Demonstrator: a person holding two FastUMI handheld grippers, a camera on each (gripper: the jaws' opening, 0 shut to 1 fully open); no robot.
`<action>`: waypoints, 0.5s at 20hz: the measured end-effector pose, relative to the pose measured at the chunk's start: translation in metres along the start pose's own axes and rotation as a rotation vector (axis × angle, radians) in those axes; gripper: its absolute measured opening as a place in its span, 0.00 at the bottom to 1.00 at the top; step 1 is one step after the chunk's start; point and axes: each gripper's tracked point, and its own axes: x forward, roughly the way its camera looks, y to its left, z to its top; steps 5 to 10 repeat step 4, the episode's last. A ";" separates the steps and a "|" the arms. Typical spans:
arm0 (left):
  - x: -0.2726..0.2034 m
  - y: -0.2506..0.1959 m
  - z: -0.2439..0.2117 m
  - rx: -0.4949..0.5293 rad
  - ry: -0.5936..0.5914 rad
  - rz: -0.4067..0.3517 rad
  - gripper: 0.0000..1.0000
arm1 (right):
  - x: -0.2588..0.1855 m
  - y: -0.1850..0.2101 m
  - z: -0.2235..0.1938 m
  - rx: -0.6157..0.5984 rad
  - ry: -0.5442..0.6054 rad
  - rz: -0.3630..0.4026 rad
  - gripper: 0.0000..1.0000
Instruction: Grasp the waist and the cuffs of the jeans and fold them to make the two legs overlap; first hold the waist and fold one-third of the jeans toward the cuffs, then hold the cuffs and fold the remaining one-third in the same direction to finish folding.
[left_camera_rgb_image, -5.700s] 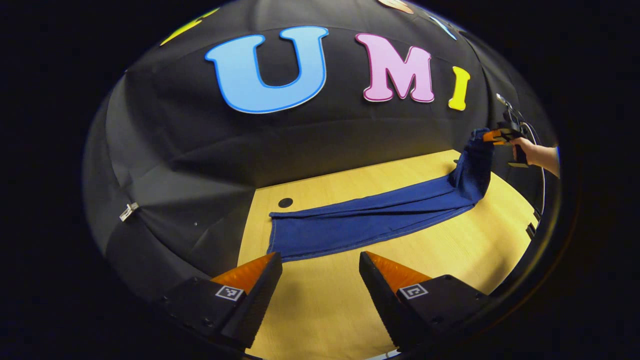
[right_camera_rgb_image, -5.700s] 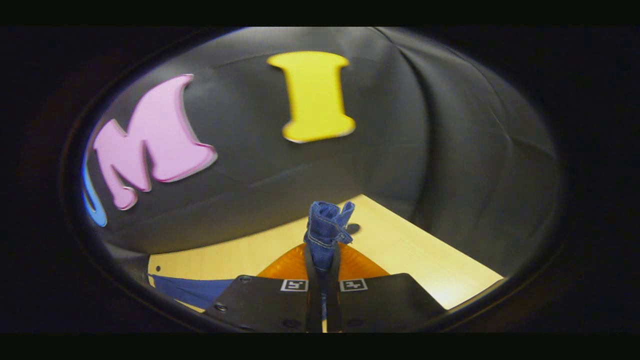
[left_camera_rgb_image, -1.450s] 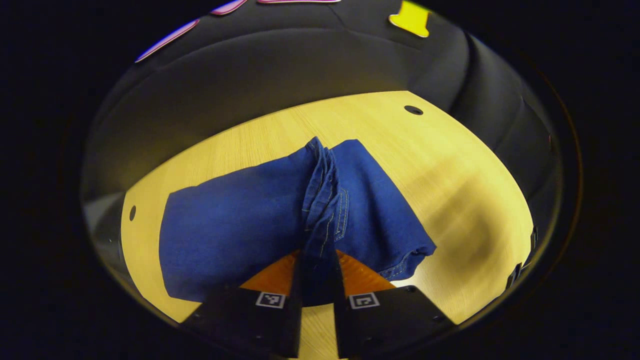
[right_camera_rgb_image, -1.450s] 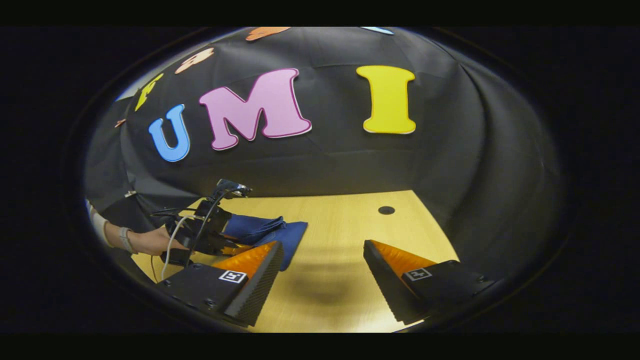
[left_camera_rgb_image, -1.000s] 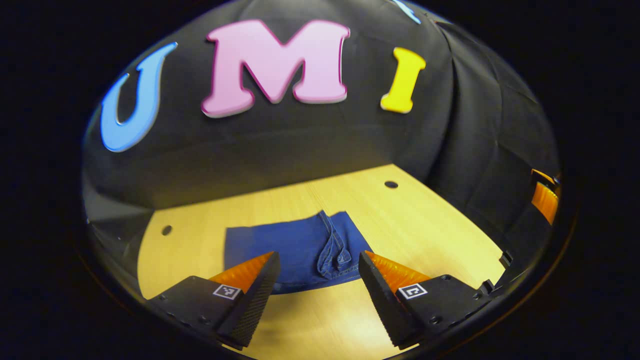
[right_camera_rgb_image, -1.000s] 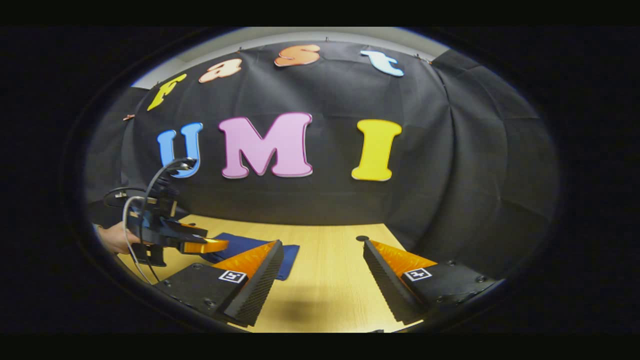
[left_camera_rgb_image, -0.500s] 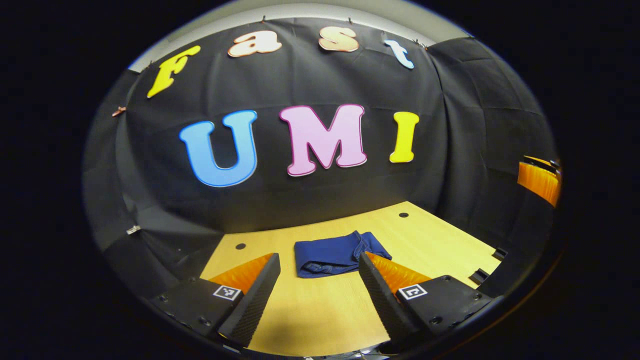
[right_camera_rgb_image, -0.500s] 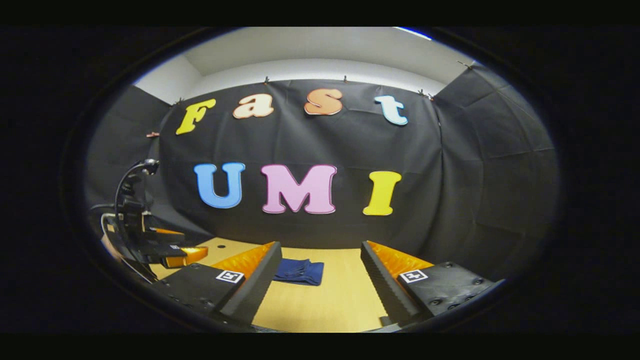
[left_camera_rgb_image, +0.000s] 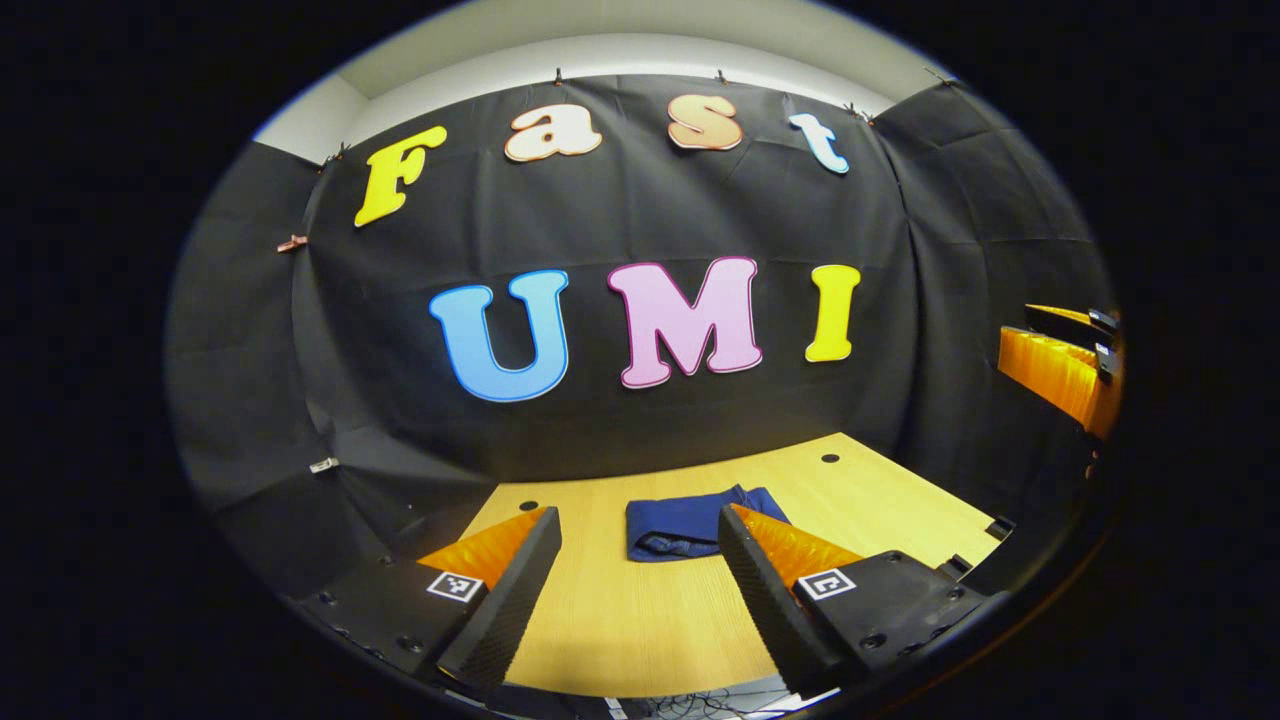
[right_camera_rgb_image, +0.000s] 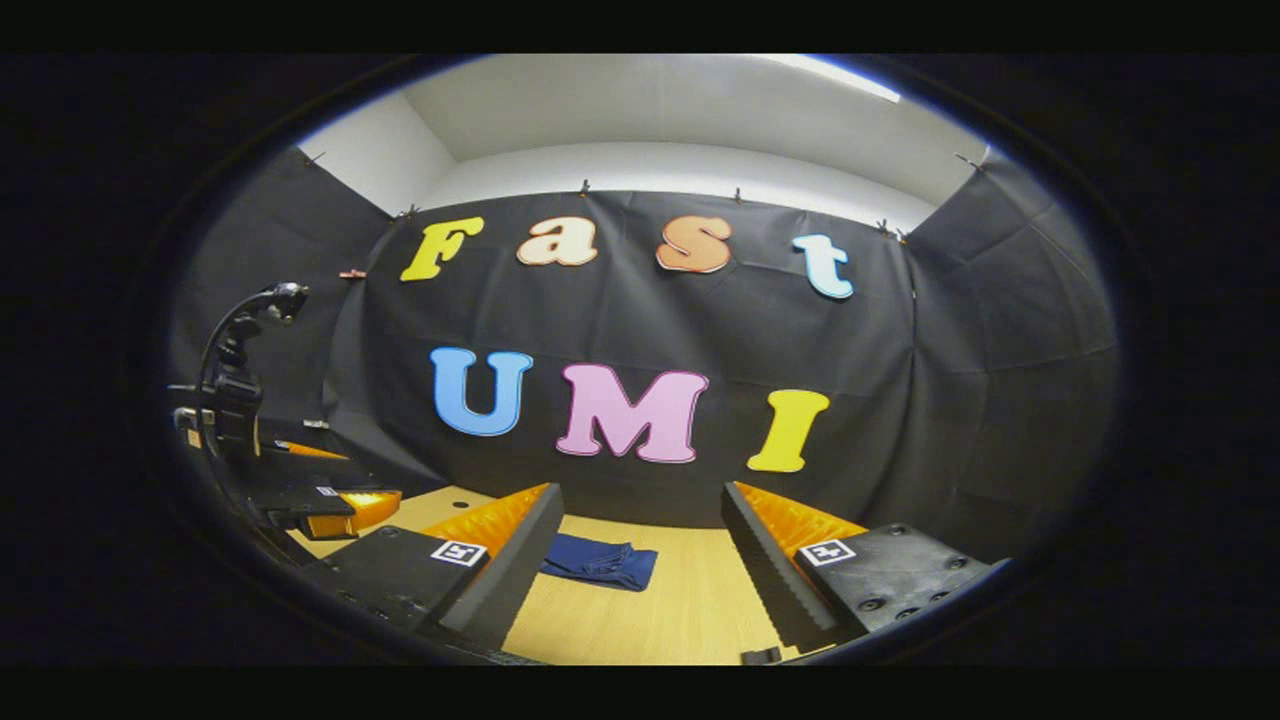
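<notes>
1. Left gripper (left_camera_rgb_image: 640, 570): in the left gripper view its jaws stand spread wide with nothing between them, raised above the near part of the desk (left_camera_rgb_image: 620, 630). The inner faces of its fingers (left_camera_rgb_image: 500, 610) are finely ribbed.
2. Right gripper (right_camera_rgb_image: 640, 570): in the right gripper view its jaws are likewise spread and empty, with the same toothed faces on its fingers (right_camera_rgb_image: 770, 570).
3. Desk: pale wood-grain top, smooth and matte, with small round dark holes near its far edge.
4. Jeans (left_camera_rgb_image: 690, 520): a compact, roughly rectangular stack of dark blue denim lies flat on the desk, straight ahead of the left jaws and well apart from them. Its long axis runs across that view. In the right gripper view the jeans (right_camera_rgb_image: 598, 562) sit ahead and toward the left finger.
5. Neither gripper looks clearly nearer.
6. Judgement: the stacked layers and visible seam stitching suggest the folding is complete, so no further grasp seems needed.
</notes>
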 end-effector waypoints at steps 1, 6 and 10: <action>-0.001 -0.006 0.004 -0.011 -0.010 -0.002 0.99 | 0.002 -0.003 0.004 0.006 -0.008 0.004 0.97; -0.011 -0.014 0.004 -0.010 -0.014 0.019 0.98 | -0.001 -0.013 0.002 0.034 0.001 0.005 0.97; -0.011 -0.014 0.004 -0.010 -0.014 0.019 0.98 | -0.001 -0.013 0.002 0.034 0.001 0.005 0.97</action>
